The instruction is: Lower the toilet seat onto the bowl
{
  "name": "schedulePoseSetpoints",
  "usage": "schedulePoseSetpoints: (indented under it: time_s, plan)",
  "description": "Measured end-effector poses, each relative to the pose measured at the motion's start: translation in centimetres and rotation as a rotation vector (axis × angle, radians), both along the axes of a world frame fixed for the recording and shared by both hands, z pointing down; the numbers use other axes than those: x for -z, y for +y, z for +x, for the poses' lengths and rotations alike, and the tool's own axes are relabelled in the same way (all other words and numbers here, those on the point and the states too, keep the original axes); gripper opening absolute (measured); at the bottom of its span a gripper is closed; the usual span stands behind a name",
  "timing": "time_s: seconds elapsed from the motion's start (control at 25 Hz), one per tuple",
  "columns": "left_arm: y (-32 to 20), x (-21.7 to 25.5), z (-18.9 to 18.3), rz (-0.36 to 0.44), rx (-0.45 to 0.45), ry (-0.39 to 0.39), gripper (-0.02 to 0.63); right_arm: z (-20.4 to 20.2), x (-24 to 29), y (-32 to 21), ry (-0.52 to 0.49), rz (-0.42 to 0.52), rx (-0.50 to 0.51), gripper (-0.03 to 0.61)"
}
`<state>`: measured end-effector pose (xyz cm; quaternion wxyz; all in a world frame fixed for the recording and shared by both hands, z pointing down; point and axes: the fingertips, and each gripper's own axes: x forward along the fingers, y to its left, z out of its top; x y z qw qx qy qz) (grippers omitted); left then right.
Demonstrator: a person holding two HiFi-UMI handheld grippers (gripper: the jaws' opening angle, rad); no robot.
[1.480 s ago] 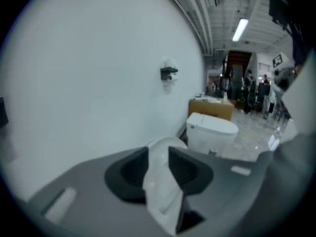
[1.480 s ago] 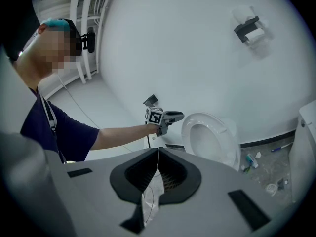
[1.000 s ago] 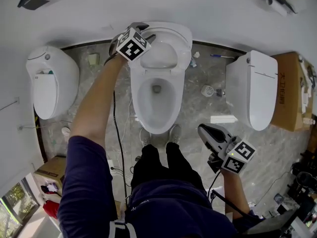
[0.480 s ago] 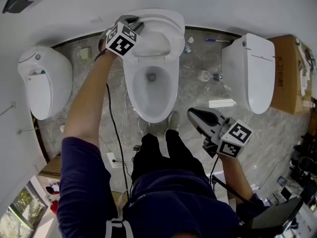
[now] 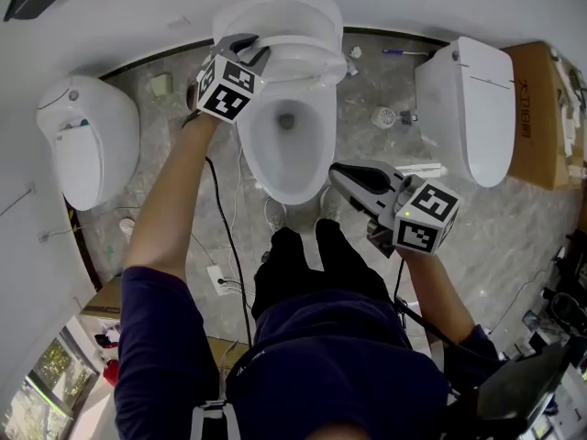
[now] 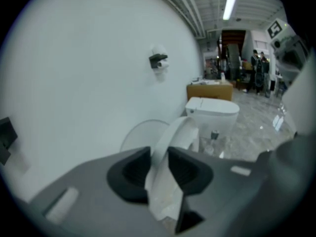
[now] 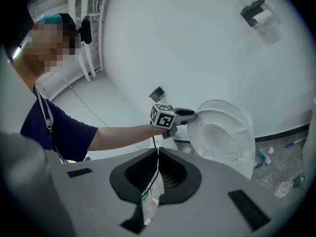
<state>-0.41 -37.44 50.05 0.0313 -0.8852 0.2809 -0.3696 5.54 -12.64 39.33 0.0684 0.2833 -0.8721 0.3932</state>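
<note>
The toilet seat (image 6: pixel 178 135) stands raised at the back of the bowl (image 5: pixel 316 177), just off the lid (image 6: pixel 136 135). My left gripper (image 6: pixel 159 168) has just closed, pinching its rim so I can swing it down; my right gripper (image 7: pixel 157 179) hangs aside, jaws pressed together, empty

You stand over a glossy white ceramic toilet bowl (image 5: pixel 292 145), its smooth white plastic seat (image 5: pixel 307 60) showing a soft sheen. The grey marbled stone floor (image 5: pixel 376 81) beneath you is polished enough to throw reflections, while the white wall (image 5: pixel 138 16) behind looks matt and even. Your grey plastic right gripper (image 5: pixel 336 172) has a dull, matt shell. The brown cardboard box (image 5: pixel 546 108) at the side is plain and unglossed, and your dark blue sleeve (image 5: pixel 156 337) is soft cloth.
</note>
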Motion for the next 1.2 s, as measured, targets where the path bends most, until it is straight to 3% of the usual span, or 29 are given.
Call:
schedulePoseSetpoints:
  time_s: [0.6, 1.2]
  plan:
    - [11.4, -1.1, -1.1, -0.094, -0.033, 0.081, 0.150, -3.0, -0.3, 4.2, 0.008, -0.008, 0.050, 0.009]
    - [19.9, -4.3, -1.6, -0.131, -0.074, 0.027, 0.167, -3.3, -0.7, 5.6, 0.000, -0.046, 0.063, 0.009]
